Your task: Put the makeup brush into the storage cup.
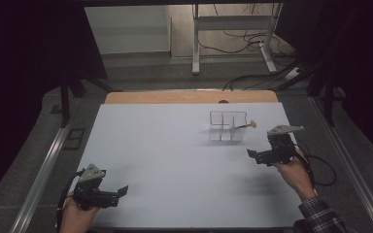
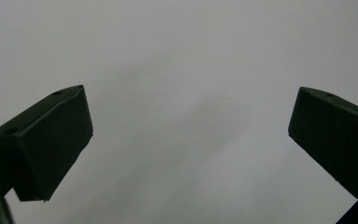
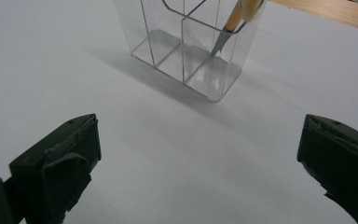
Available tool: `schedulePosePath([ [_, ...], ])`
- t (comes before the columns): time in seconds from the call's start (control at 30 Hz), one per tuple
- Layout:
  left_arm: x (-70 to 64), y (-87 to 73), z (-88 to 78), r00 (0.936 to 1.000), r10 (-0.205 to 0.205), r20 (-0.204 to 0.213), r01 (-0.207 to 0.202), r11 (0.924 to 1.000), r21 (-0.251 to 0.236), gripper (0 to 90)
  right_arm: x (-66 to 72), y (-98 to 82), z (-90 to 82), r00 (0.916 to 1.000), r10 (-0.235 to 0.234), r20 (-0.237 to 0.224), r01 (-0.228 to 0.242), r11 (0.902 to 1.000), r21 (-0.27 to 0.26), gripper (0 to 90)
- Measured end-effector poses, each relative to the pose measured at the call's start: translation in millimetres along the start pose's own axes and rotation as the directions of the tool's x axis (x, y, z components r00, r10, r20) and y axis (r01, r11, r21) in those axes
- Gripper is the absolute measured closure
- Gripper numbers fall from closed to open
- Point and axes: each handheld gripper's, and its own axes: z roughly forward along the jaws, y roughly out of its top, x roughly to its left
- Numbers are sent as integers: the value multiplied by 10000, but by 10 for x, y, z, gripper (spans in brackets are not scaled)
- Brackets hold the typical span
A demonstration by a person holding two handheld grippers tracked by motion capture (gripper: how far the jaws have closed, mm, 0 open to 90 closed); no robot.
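Both grippers empty, jaws spread wide: left gripper [image 1: 108,195] low at the near-left of the white desk [image 1: 175,160], right gripper [image 1: 260,155] near the clear divided holder [image 1: 228,126], probably staged for a reach. Holder upright on the far-right of the desk; a wooden-handled tool [image 3: 230,23] leans in one end compartment, others look empty.

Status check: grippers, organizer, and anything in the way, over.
Left gripper and right gripper open, empty. Clear organizer upright on table, brush leaning in one compartment. Nothing between right gripper and organizer.
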Motion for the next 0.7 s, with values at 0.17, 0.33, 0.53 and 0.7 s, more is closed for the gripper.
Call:
schedulePosePath([
  [0.17, 0, 0, 2, 10000, 12, 5, -12, 10000, 17, 1, 5, -20, -43, 10000, -5, 29, 5, 10000, -46, 0],
  [0.33, 1, 0, 1, 10000, 5, 0, -5, 10000, 19, 1, 8, -45, -78, 10000, -51, 34, 51, 10000, -48, 0],
  [0.53, 1, 0, 3, 10000, 7, 5, -7, 10000, 21, 1, 18, -77, -122, 10000, -48, 24, 48, 10000, -11, 0],
  [0.7, 2, 0, 4, 10000, -4, 7, 4, 10000, 25, 1, 31, -104, -154, 9999, -102, 35, 102, 9999, -3, 0],
])
